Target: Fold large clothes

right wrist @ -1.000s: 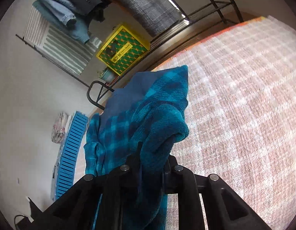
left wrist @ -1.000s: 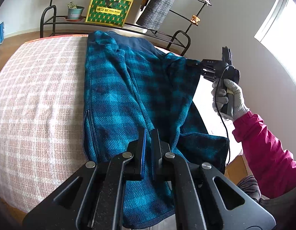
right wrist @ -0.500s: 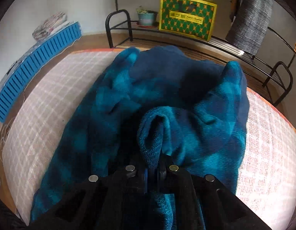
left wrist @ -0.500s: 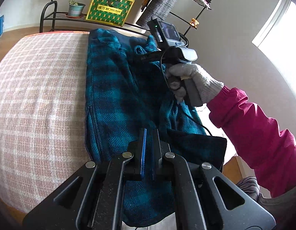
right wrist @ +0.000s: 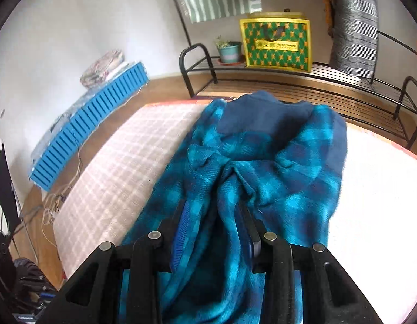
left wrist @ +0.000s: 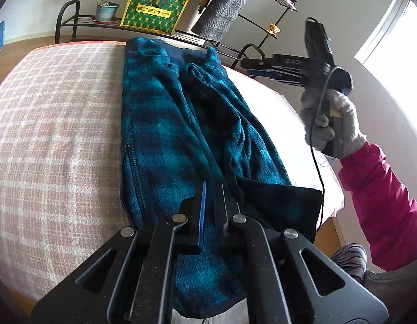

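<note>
Fleece (left wrist: 176, 135), teal plaid, lies in a long strip down the middle of a bench (left wrist: 51, 124) covered with a pink checked cloth, seen from the left wrist. Its right half is folded over onto the left and lies in loose ridges; a dark corner hangs over the near right edge. The left tongs (left wrist: 212, 189) sit at the near end of the fleece, jaws shut on a fold of it, the cloth running on under the fingers toward the camera. To the right, a gloved hand (left wrist: 330, 118) with a pink sleeve (left wrist: 381, 197) holds the right tongs (left wrist: 258, 67) in the air off the bench's far right edge, clear of the fleece. Behind the bench stand a black rack (left wrist: 73, 13), a potted plant (left wrist: 106, 10) and a green and yellow bag (left wrist: 154, 10).

From the right wrist, the right tongs (right wrist: 216, 224) have just been opening: the jaws stand apart, and the pads do not press on anything. The fleece (right wrist: 289, 167) lies below and beyond them, bunched into a pinched ridge in line with the gap, its dark collar at the far end. A blue slatted panel (right wrist: 95, 113) leans by the wall on the left.
</note>
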Tool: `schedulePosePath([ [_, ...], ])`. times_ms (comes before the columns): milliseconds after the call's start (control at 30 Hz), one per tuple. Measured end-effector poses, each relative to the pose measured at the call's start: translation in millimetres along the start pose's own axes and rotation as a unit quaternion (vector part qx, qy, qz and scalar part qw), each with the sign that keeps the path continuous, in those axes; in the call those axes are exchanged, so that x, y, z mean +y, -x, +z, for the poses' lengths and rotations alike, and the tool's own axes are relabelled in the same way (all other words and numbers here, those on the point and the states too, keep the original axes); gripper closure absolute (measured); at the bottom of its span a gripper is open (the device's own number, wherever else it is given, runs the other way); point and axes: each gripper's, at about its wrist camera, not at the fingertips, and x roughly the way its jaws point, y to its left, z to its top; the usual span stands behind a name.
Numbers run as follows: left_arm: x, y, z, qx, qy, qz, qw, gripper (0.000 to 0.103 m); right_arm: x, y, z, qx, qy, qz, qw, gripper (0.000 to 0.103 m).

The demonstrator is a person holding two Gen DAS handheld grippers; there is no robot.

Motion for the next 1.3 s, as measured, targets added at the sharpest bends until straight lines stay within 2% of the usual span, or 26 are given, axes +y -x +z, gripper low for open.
schedulePosePath([
  [67,-2,-1,-2,0.005,-0.001,-0.002,1.0,0.102,-12,27,-19,-0.006,-0.024,-0.009,1.0,0.065],
  [167,-3,-4,-7,0.014,0.002,-0.002,0.9999,0.102,-27,48,-55,0.01,-0.049,-0.025,0.998,0.064],
  [300,-7,-2,-11,0.016,0.001,-0.001,0.9999,0.102,-27,65,-118,0.042,-0.075,0.004,0.996,0.062],
  [367,-10,0,-13,0.014,-0.003,0.0,0.9999,0.101,-22,73,-144,0.047,-0.086,0.016,0.995,0.046],
  [467,-8,2,-15,0.015,0.011,-0.003,0.9998,0.096,-11,77,-173,0.057,-0.095,0.033,0.993,0.044],
  [500,-7,2,-17,0.016,0.016,-0.003,0.9997,0.096,-6,76,-181,0.063,-0.091,0.034,0.993,0.045],
  [533,-6,3,-18,0.017,0.02,-0.002,0.9997,0.096,1,73,-188,0.071,-0.087,0.037,0.993,0.056],
  [567,-6,4,-20,0.016,0.023,0.0,0.9996,0.096,9,69,-193,0.081,-0.081,0.041,0.993,0.071],
  [633,-6,7,-23,0.014,0.028,0.002,0.9995,0.096,29,66,-201,0.087,-0.062,0.059,0.993,0.075],
  [667,-8,9,-24,0.012,0.027,0.004,0.9996,0.096,43,64,-207,0.094,-0.045,0.07,0.992,0.081],
  [733,-11,11,-26,0.008,0.018,0.013,0.9997,0.096,76,56,-219,0.11,0.003,0.074,0.991,0.083],
  [867,-5,12,-34,0.011,0.023,0.032,0.9992,0.095,119,27,-247,0.166,0.086,0.034,0.982,0.075],
  [900,-2,12,-37,0.013,0.026,0.042,0.9987,0.092,122,25,-250,0.173,0.092,0.027,0.98,0.073],
  [933,3,12,-40,0.015,0.032,0.047,0.9983,0.08,122,27,-251,0.174,0.094,0.026,0.98,0.07],
  [967,7,12,-43,0.016,0.039,0.049,0.9979,0.07,121,33,-250,0.17,0.091,0.027,0.981,0.069],
  [1000,12,13,-46,0.018,0.047,0.051,0.9974,0.067,119,43,-248,0.161,0.085,0.036,0.983,0.068],
  [1033,18,13,-49,0.02,0.054,0.055,0.9968,0.067,116,57,-246,0.144,0.079,0.047,0.985,0.065],
  [1133,36,9,-59,0.036,0.084,0.059,0.9941,0.067,95,100,-240,0.084,0.05,0.057,0.994,0.043],
  [1200,50,-1,-66,0.058,0.115,0.047,0.9906,0.067,73,112,-238,0.06,0.017,0.024,0.998,0.041],
  [1300,64,-13,-76,0.075,0.154,0.035,0.9846,0.067,29,107,-243,0.059,-0.06,-0.02,0.996,0.039],
])
